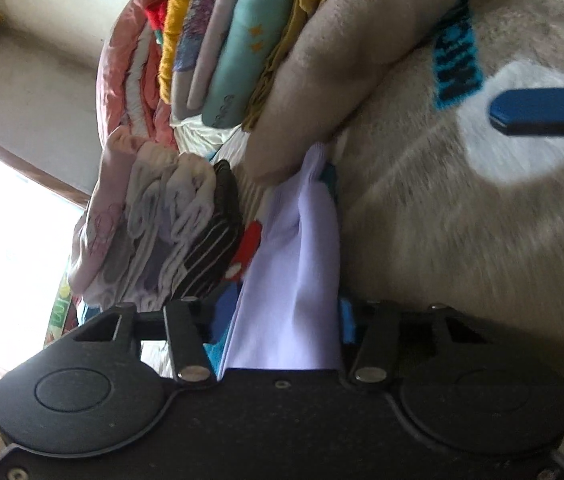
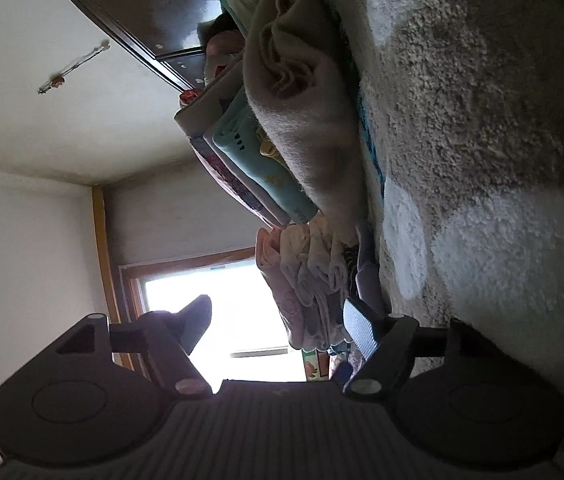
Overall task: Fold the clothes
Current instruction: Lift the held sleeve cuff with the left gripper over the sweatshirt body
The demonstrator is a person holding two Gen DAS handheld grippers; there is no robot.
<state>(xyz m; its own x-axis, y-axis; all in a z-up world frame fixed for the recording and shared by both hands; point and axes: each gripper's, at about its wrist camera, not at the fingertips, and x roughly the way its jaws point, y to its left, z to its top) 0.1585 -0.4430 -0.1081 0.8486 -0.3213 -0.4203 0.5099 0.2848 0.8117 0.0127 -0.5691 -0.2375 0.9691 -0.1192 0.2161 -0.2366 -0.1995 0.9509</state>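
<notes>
A lavender garment point(image 1: 298, 264) lies bunched between the jaws of my left gripper point(image 1: 282, 322) and fills the whole gap, with the blue pads point(image 1: 348, 320) pressed against its sides. Its far end reaches the foot of a tall stack of folded clothes point(image 1: 218, 52). That stack rests on a beige fleece point(image 1: 342, 60). A smaller stack of pale and striped pieces point(image 1: 162, 232) stands beside the garment. My right gripper point(image 2: 278, 312) stands open with nothing between its fingers, close to the rug and near the smaller stack point(image 2: 310, 280). One of its blue fingers point(image 1: 542, 112) shows over the rug.
Both views are rolled sideways. A shaggy beige rug with white patches point(image 1: 462, 220) point(image 2: 482, 120) carries everything. A bright window point(image 1: 2, 240) point(image 2: 242, 320) lies beyond the stacks. A dark cabinet point(image 2: 142, 0) stands behind the tall stack point(image 2: 266, 160).
</notes>
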